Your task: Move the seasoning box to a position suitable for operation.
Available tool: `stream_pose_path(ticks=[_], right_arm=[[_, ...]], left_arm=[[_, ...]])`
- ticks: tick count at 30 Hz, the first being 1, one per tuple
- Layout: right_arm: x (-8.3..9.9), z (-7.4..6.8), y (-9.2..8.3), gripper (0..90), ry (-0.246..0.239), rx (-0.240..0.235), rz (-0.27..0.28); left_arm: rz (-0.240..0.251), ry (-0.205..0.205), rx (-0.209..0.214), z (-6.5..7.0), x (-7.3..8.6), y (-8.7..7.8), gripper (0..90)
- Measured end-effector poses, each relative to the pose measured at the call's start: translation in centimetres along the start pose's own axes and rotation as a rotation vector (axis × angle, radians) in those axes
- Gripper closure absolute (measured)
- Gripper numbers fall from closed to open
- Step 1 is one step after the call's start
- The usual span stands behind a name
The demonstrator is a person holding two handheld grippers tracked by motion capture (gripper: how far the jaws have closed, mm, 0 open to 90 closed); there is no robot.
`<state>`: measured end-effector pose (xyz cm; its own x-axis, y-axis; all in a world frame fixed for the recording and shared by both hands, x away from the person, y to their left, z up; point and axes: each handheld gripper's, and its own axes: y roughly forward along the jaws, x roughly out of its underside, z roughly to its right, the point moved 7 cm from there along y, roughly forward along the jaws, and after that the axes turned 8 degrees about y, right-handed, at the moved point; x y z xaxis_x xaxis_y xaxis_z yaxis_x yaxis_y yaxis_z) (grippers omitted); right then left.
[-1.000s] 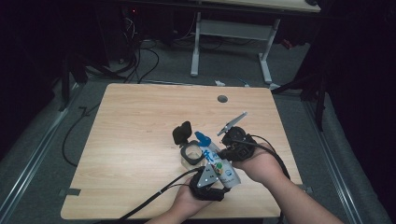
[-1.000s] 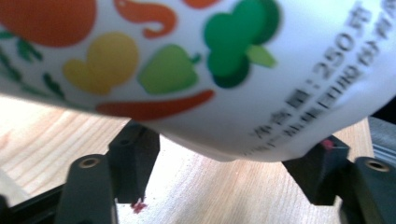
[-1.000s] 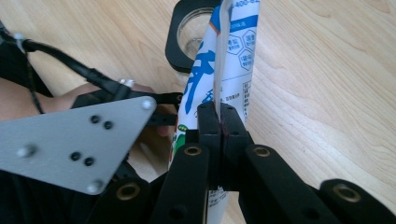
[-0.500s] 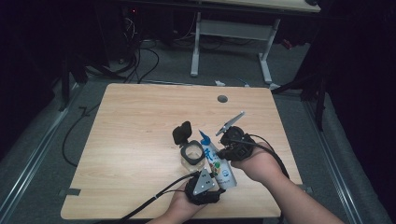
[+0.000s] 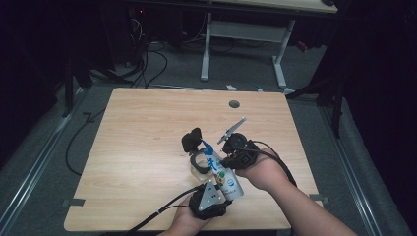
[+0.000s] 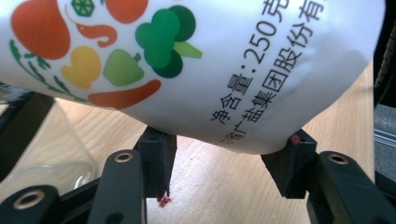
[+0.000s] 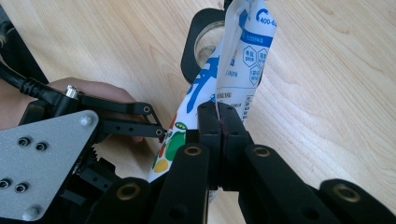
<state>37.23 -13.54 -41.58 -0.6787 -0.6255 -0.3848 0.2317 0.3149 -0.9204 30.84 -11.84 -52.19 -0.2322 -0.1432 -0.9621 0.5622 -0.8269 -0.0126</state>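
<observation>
- A white bag (image 5: 223,174) with pictures of vegetables and Chinese writing is held up over the wooden table (image 5: 147,132), near the front edge.
- In the left gripper view, the bag (image 6: 196,70) has a carrot, a pepper and broccoli printed on it, and its fat round bottom sits between the two black jaws.
- The left gripper (image 5: 209,199) is at the bottom of the high view, under the bag. Its jaws have just been closing in, and both pads (image 6: 156,151) touch the bulging sides of the bag, so it is grasping the bag.
- The right gripper (image 5: 231,152) is on the right side of the bag. In the right gripper view, its jaws are squeezed tight together on the thin flat edge of the bag (image 7: 233,65). It is clenched on the bag.
- A clear glass jar (image 5: 201,162) stands on the table just beside the bag's blue top end.
- A black lid (image 5: 192,140) stands tilted at the jar's far side.
- In the right gripper view, the jar (image 7: 210,44) is behind the bag, with its round mouth open.
- The left gripper (image 7: 116,126) also shows there, low at the left side of the bag.
</observation>
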Motion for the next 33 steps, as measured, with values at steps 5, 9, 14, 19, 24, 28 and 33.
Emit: stream_pose_path(ticks=[5,9,14,19,24,28,33], right_arm=[[-0.7,-0.1,0.2,90.0,-0.017,0.002,-0.006],[-1.2,-0.1,0.4,90.0,-0.028,0.007,-0.013],[-1.5,0.0,0.5,90.0,-0.039,0.012,-0.015],[-1.6,-0.1,0.6,90.0,-0.045,0.022,-0.023],[-1.7,0.0,0.6,90.0,-0.042,0.028,-0.027],[-1.8,0.0,0.7,90.0,-0.046,0.026,-0.03],[-1.9,0.0,0.8,90.0,-0.046,0.02,-0.028]], left_arm=[[0.001,-0.005,-0.016,-0.4,-0.2,-0.1,49.1],[0.003,-0.009,-0.027,-0.7,-0.4,-0.1,49.2],[0.002,-0.017,-0.031,-0.7,-0.4,-0.1,49.4],[0.0,-0.012,-0.03,-0.6,-0.4,0.0,49.8],[0.003,-0.011,-0.032,-0.6,-0.5,0.0,50.1],[0.001,-0.009,-0.034,-0.6,-0.5,0.0,50.2],[-0.002,-0.01,-0.037,-0.6,-0.4,-0.1,50.3]])
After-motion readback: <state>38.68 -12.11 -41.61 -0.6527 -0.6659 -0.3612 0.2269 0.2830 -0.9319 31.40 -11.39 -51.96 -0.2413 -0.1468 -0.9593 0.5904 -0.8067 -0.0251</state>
